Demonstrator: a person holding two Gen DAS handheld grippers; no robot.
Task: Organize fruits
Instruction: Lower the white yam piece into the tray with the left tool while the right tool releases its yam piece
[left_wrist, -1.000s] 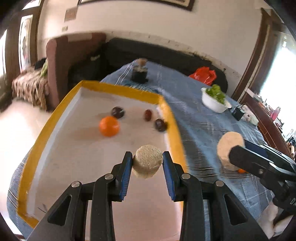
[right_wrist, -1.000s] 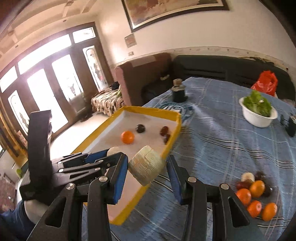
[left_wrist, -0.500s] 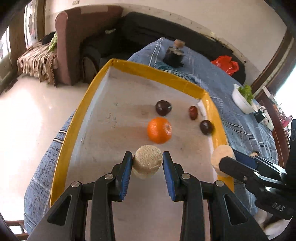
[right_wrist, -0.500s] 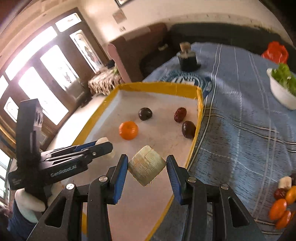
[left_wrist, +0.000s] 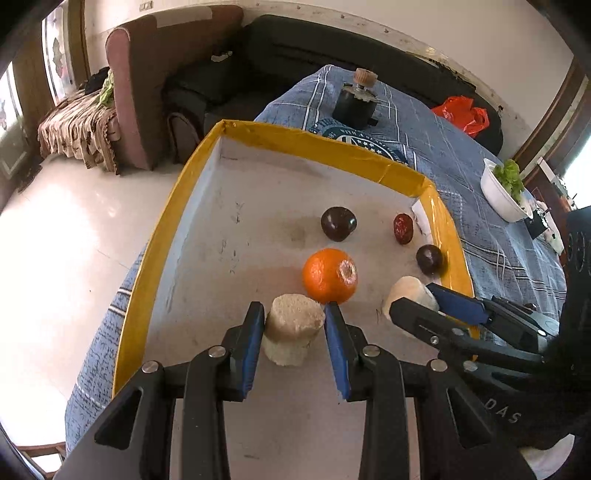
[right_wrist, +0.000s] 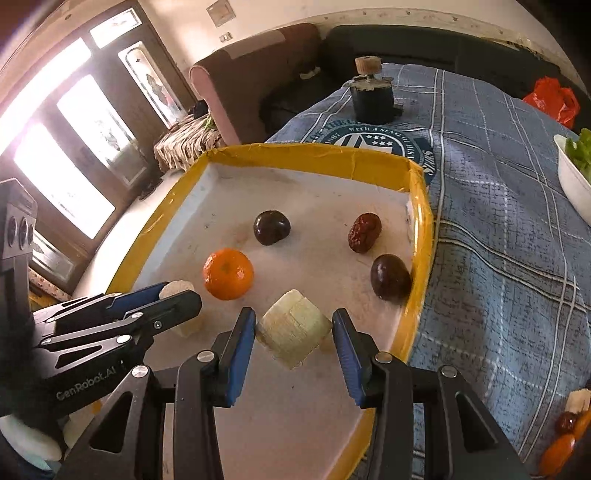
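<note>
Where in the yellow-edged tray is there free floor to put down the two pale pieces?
Free: the tray's left half, between the left rim and the orange, and the near floor under both grippers. Crowded: the right side, where two dark plums and the red date lie near the rim.

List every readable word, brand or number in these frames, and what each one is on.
"GenRobot.AI": on the left gripper body, right wrist view.
"DAS": partial letters on the right gripper body, left wrist view.
"WITH A SENSE OF...": around the round emblem on the blue tablecloth; the rest of the ring text is too small to read.
</note>
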